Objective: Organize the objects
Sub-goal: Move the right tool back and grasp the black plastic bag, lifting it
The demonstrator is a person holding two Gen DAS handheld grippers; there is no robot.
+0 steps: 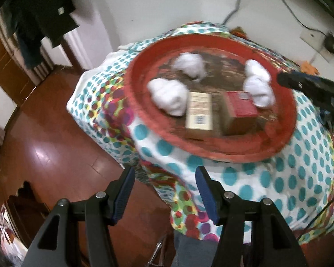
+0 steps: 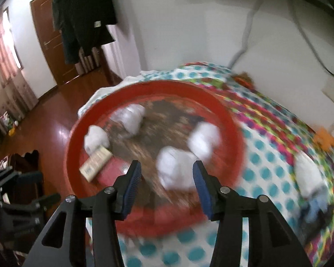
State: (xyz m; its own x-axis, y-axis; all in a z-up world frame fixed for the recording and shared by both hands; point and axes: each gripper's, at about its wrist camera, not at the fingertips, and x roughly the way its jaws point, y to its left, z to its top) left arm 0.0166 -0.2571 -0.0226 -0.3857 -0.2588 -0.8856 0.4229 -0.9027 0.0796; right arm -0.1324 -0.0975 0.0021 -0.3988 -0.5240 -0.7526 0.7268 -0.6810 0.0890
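The left gripper (image 1: 164,172) is hanging with its blue-padded jaws spread wide and nothing between them, hovering over the near edge of the polka-dot tablecloth (image 1: 267,178) where it is draping down toward the wooden floor (image 1: 55,151). The right gripper (image 2: 167,166) is likewise standing released, its jaws parted and gripping nothing, poised above the near part of the red round tray (image 2: 229,122); in the left wrist view its dark body (image 1: 311,89) is reaching in from the right over the tray's rim (image 1: 278,133). Past its fingertips a white cloth bundle (image 2: 176,169) is lying on the tray, with a second bundle (image 2: 203,139) just behind it, and two more (image 2: 95,138) (image 2: 131,118) sitting toward the far left side. In the left wrist view a tan box (image 1: 199,111) and a red-topped box (image 1: 240,111) are resting side by side on the tray's near half, with the bundles around them. Another white item (image 2: 309,175), too blurred to make out, is lying on the cloth off the tray to the right. Beyond the table, dark clothing (image 2: 82,20) is hanging near a wooden door (image 2: 49,35).
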